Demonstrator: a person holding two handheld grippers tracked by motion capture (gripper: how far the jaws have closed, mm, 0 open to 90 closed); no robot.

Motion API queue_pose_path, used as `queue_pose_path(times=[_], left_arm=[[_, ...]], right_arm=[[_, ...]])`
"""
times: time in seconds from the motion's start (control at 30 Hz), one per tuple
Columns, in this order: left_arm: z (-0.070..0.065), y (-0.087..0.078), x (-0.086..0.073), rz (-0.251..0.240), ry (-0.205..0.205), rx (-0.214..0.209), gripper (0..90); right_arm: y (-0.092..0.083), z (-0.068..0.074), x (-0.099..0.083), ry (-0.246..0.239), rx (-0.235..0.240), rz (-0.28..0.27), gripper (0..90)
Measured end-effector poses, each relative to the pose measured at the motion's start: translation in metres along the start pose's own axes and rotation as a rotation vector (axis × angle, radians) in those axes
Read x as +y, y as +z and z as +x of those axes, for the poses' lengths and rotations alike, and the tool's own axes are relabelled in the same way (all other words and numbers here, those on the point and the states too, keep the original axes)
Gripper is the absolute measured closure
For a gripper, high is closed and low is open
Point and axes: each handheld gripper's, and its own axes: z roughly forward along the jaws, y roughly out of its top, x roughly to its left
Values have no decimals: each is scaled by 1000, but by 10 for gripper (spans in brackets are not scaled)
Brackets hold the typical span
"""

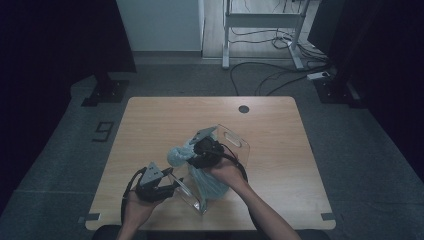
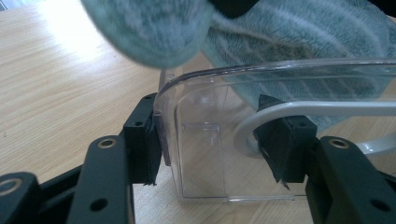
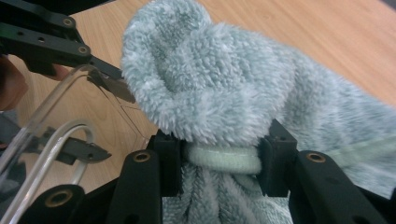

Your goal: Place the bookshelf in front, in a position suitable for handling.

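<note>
Black jaws of the right gripper (image 3: 219, 161) clamp the banded neck of a fluffy pale-green towel (image 3: 219, 93), which hangs partly inside a clear plastic bin (image 1: 231, 141). Beside it, the left gripper (image 2: 212, 144) pinches the bin's wall near its handle cutout. Both rest on a light wooden table (image 1: 150, 120) with a round cable port. Beyond lie grey carpet, trailing cables and a white desk frame (image 1: 260, 22).

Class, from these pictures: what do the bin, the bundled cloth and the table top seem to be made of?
Bin: probably hard clear plastic, glossy; the table shows through its walls.
Cloth: soft fluffy terry or fleece, pale blue-green, with a visible pile.
Table top: light wood or wood-look laminate, matt, with grain lines.
</note>
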Motion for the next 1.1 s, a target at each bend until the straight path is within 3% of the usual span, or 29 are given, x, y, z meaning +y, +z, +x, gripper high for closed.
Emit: queue_pose_path(times=[0.53,1.1], left_arm=[[-2,1,1,10,-8,10,449],[-2,1,1,7,-12,12,448]], right_arm=[[-6,3,-7,-31,-5,30,591],[-33,9,-42,-7,31,-17,590]])
